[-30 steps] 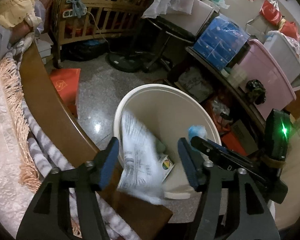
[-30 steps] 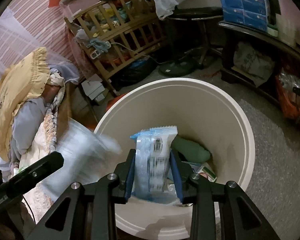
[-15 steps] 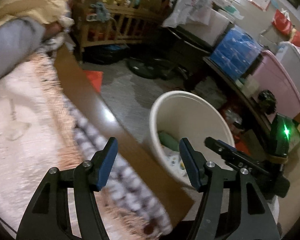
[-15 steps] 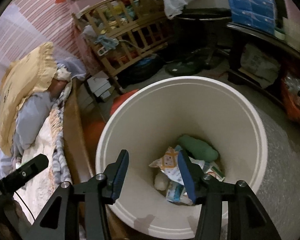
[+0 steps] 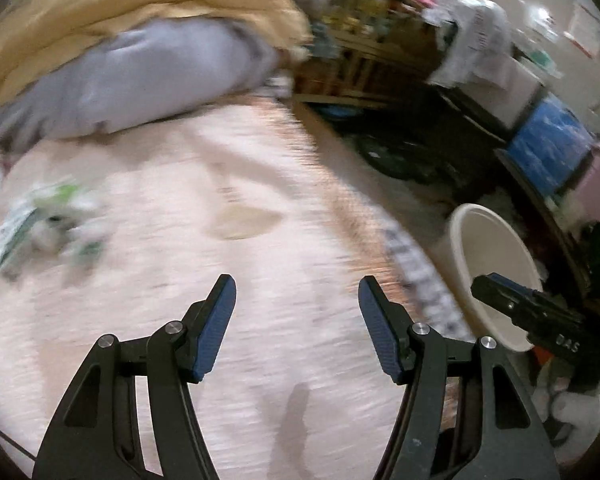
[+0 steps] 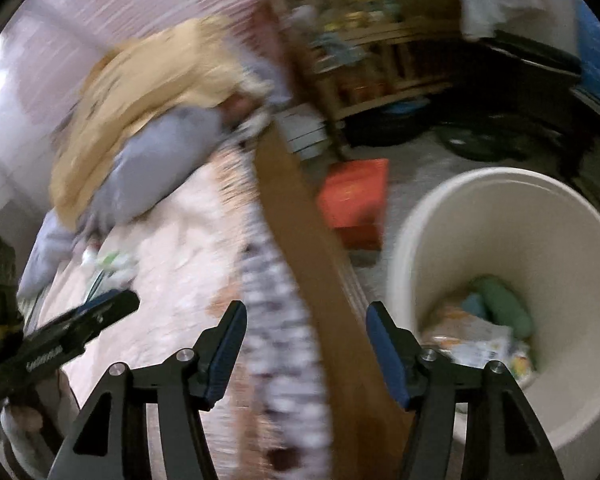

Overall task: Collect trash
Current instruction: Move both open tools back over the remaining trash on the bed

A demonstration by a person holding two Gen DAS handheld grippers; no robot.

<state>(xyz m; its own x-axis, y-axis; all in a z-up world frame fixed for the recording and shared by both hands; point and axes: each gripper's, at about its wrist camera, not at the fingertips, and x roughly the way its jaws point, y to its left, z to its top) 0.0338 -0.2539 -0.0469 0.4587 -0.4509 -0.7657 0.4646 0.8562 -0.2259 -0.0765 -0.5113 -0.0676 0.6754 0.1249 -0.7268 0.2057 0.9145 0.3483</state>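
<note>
Green-and-white crumpled wrapper (image 5: 40, 224) (blurred, perhaps plastic) on the pale pink bedspread (image 5: 260, 184), well left of left gripper (image 5: 296, 312), held wide, empty. Right gripper (image 6: 304, 336) opening, empty, beside round cream bin (image 6: 500, 184) holding trash.

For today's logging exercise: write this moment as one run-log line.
left gripper: open, empty, over pink blanket | right gripper: opening, empty | white bin: holds wrappers | green-white wrapper: on blanket, uncollected
</note>
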